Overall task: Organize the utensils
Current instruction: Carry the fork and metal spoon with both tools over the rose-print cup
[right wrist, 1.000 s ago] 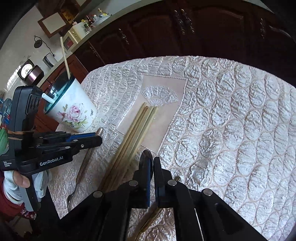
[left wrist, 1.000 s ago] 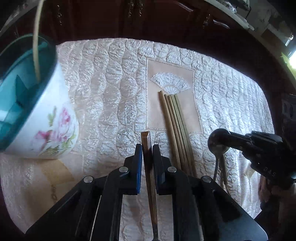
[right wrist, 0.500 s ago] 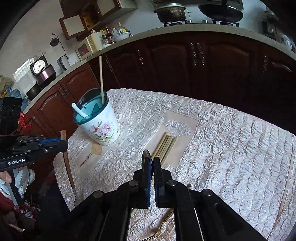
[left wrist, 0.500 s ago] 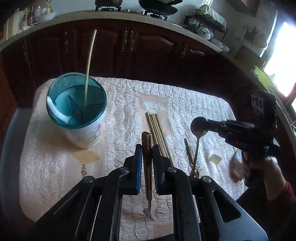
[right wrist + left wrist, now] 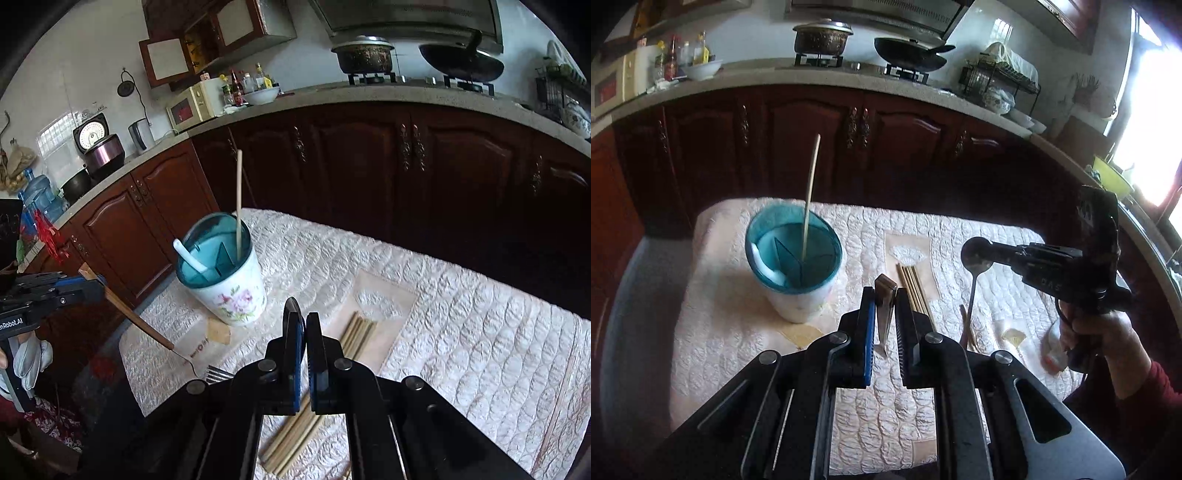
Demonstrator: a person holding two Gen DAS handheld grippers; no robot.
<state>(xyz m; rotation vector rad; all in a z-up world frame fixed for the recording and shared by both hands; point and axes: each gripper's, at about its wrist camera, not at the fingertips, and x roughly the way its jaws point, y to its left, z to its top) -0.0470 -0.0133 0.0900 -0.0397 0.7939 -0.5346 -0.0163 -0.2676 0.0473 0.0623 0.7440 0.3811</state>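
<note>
Though lifted clear of the counter (image 5: 738, 332), not yet stowed: wooden-handled fork (image 5: 884, 325) at lower centre of the left wrist view, pinched by its handle in the left claw (image 5: 885, 297), jaws narrow around it, tines pointing down. At right of frame, right claw (image 5: 975, 253) clamped on the bowl of a metal spoon (image 5: 972, 295), handle dangling above the counter. Left of centre, floral utensil holder (image 5: 801, 306) with a teal divided insert, already carrying one upright chopstick (image 5: 810, 192) and a white spoon (image 5: 762, 264). Just beyond the left claw, bundle of chopsticks (image 5: 914, 291) lying flat, waiting. Beside the dangling handle, one more slim brown piece, too thin to name.

Next, the right wrist view. At lower centre, right claw (image 5: 303, 325) all but closed, dark spoon edge peeking between its tips. At centre left, holder (image 5: 236, 299) with chopstick (image 5: 239, 199) and white spoon (image 5: 188, 254) inside. At left of frame, fork (image 5: 129, 314) slanting down from the left claw (image 5: 92, 288), tines low over the counter (image 5: 480, 332), apart from the holder. Chopstick bundle (image 5: 356, 332) partly hidden behind the claw.

Judged under halfway: two pieces stowed, two in the air, bundle and the odd piece left.
</note>
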